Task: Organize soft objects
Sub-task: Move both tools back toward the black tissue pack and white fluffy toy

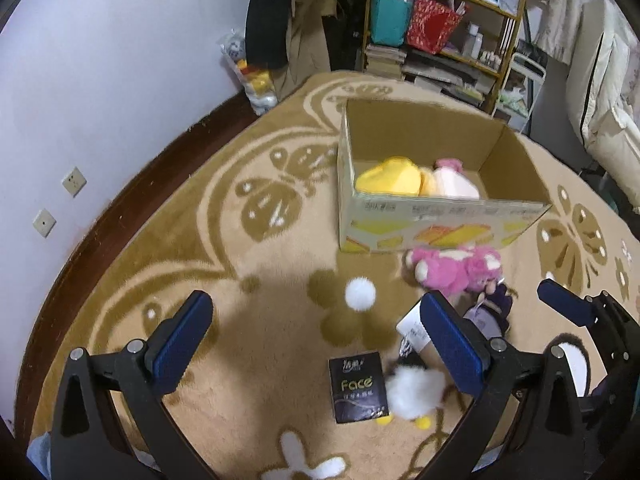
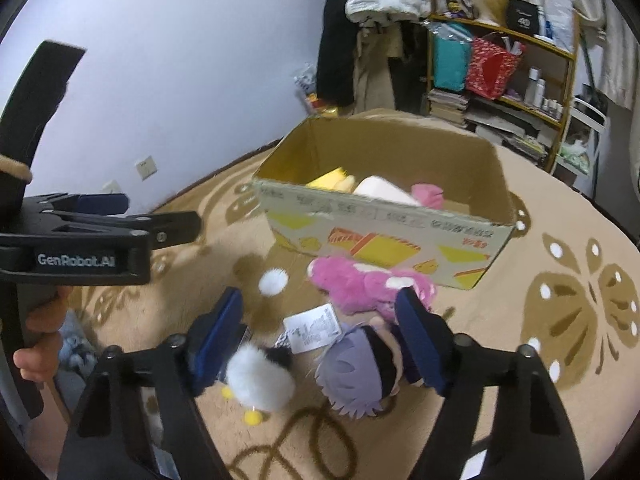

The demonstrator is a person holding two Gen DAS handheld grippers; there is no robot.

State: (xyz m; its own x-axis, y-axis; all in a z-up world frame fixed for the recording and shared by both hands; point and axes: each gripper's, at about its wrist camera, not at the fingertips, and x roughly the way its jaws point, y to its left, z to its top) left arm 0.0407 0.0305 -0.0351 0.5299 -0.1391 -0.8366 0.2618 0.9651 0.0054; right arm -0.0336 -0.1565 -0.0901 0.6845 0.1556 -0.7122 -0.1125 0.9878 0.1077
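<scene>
A cardboard box (image 1: 440, 222) (image 2: 384, 240) stands on the rug with a yellow plush (image 1: 388, 178) and a cream and pink plush (image 1: 452, 182) inside. In front of it lie a pink plush (image 1: 456, 266) (image 2: 360, 284), a purple-haired doll (image 2: 360, 372) (image 1: 486, 316), a white fluffy duck toy (image 2: 258, 380) (image 1: 414, 394) and a white pompom (image 1: 360, 294) (image 2: 273, 282). My left gripper (image 1: 316, 322) is open and empty above the rug. My right gripper (image 2: 320, 324) is open, its fingers over the doll and duck.
A black "Face" tissue pack (image 1: 358, 386) lies on the patterned rug (image 1: 224, 240). A cluttered shelf (image 1: 444, 28) and hanging clothes stand behind the box. A wall (image 1: 120, 60) with sockets is on the left; bedding is on the right.
</scene>
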